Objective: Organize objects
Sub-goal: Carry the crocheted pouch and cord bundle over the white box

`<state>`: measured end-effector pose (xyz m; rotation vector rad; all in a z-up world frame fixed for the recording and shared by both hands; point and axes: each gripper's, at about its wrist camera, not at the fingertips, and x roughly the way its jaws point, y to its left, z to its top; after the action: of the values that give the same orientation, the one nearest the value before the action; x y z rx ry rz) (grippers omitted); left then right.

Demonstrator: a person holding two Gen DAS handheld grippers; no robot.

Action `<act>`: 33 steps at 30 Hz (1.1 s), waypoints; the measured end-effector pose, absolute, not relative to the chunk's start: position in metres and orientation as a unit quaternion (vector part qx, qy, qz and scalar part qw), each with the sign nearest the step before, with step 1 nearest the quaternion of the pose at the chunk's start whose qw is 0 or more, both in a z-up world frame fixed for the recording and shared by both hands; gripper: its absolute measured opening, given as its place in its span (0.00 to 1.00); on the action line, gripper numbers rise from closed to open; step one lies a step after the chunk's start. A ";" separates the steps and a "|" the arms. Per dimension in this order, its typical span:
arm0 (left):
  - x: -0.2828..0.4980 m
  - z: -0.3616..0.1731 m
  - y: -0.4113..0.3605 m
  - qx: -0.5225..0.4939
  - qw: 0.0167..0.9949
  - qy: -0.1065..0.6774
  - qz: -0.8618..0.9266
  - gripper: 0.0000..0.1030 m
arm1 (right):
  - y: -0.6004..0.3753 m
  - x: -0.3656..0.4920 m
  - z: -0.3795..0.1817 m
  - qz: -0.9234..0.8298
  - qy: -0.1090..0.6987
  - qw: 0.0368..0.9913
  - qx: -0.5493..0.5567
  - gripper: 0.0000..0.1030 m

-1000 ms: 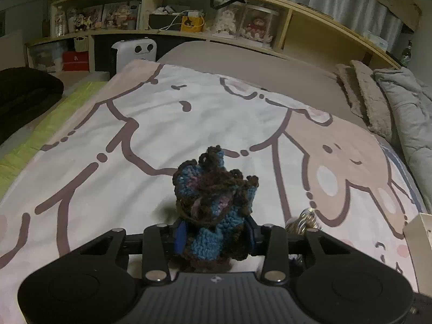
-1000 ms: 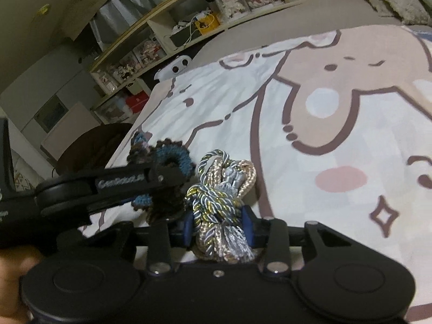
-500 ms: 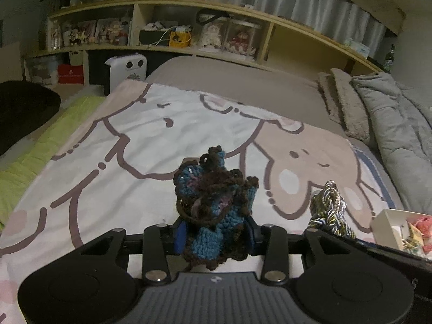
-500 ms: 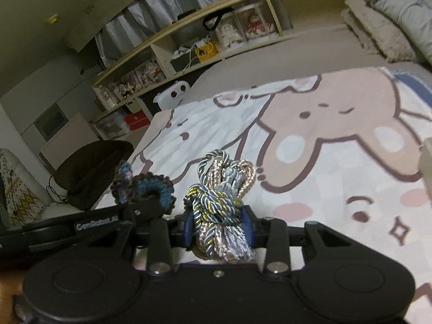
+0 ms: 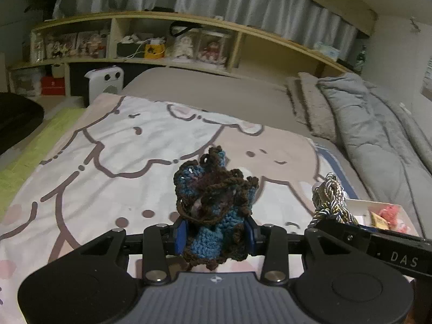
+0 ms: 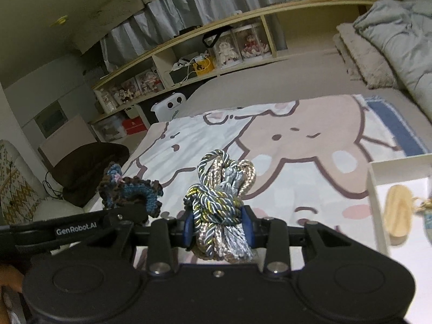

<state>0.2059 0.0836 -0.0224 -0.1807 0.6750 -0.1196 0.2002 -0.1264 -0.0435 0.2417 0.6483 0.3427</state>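
My left gripper [image 5: 215, 234] is shut on a blue and brown crocheted piece [image 5: 214, 197], held up above the cartoon-print blanket [image 5: 113, 162]. My right gripper [image 6: 218, 225] is shut on a knotted bundle of silver, beige and gold cord [image 6: 220, 189]. The two grippers hang side by side: the cord bundle [image 5: 330, 199] shows at the right of the left wrist view, and the crocheted piece [image 6: 129, 190] at the left of the right wrist view. A white box [image 6: 376, 189] lies to the right on the blanket, with a small wooden sandal [image 6: 399, 214] in it.
The same white box [image 5: 359, 203] holds pink and yellow bits. Grey duvet [image 5: 378, 124] and pillows line the right side of the bed. A wooden shelf [image 5: 175, 19] with dolls runs along the far wall, and a white heater [image 5: 105, 81] stands by the bed's left corner.
Both grippers have risen and swung right with their loads. More of the room and duvet shows, and the white box has come into view at the right.
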 end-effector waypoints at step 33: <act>0.132 0.000 -0.029 -0.080 0.939 0.281 -0.182 0.41 | -0.259 0.110 -0.027 0.123 0.299 0.943 0.079 0.36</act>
<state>0.1322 -0.0288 0.0001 -0.1630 0.5743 -0.3721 0.1104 -0.2595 -0.0265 0.1607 0.6101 0.2505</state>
